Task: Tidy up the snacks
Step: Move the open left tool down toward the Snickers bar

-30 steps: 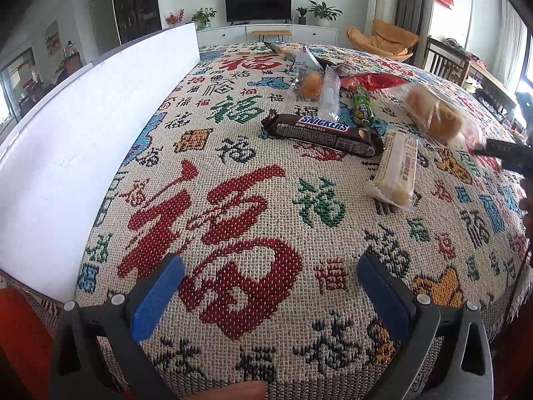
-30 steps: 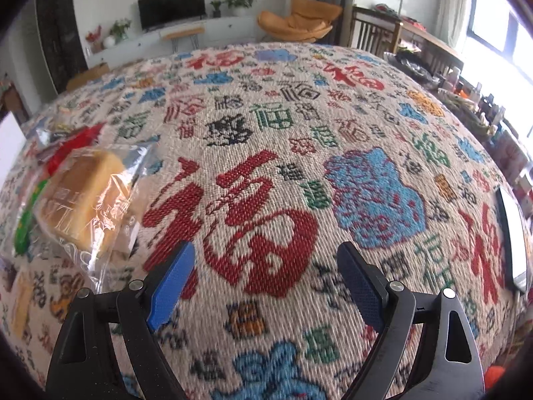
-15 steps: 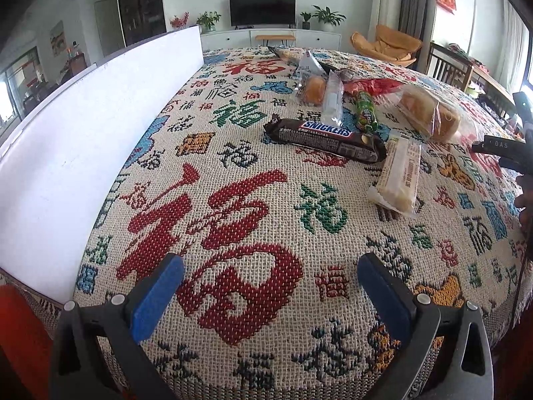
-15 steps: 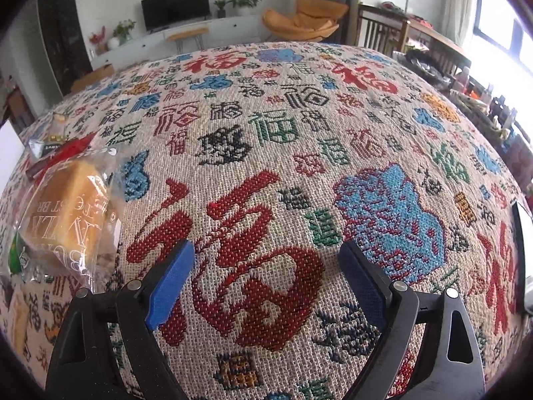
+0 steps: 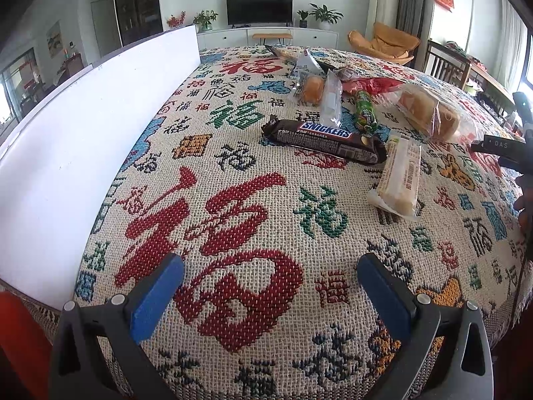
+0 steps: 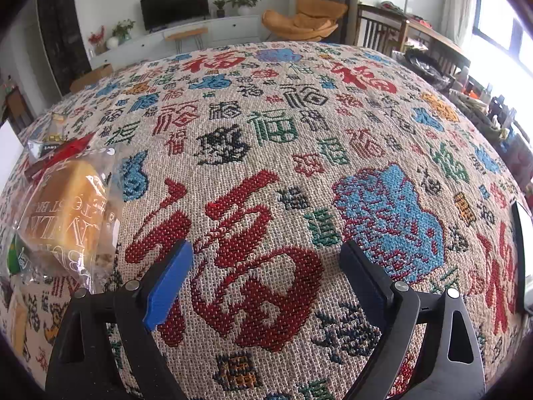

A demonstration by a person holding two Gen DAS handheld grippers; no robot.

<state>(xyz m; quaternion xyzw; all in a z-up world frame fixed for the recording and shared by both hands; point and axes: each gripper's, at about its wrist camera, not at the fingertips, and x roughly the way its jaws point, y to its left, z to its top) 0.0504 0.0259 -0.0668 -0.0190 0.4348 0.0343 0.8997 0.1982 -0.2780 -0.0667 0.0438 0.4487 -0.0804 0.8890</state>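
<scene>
Several snacks lie on a patterned tablecloth (image 5: 233, 200). In the left wrist view a brown Snickers bar (image 5: 324, 140), a pale wafer pack (image 5: 399, 176), a green candy roll (image 5: 365, 113), a red wrapper (image 5: 373, 85), a small bun pack (image 5: 313, 88) and a bagged bread loaf (image 5: 429, 113) sit in the far right half. My left gripper (image 5: 271, 283) is open and empty, well short of them. My right gripper (image 6: 265, 266) is open and empty over bare cloth, with the bagged bread (image 6: 66, 220) to its left. The right gripper's body (image 5: 503, 148) shows at the left view's right edge.
A long white board (image 5: 83, 153) stands along the table's left edge. A dark flat device (image 6: 521, 253) lies at the table's right edge. Beyond the table are a TV cabinet (image 5: 266, 35), an orange chair (image 6: 306, 20) and wooden chairs (image 6: 383, 30).
Both views have drifted slightly. The bread bag has shifted left and lower in the right wrist view. Both grippers stay open and nothing was picked up.
</scene>
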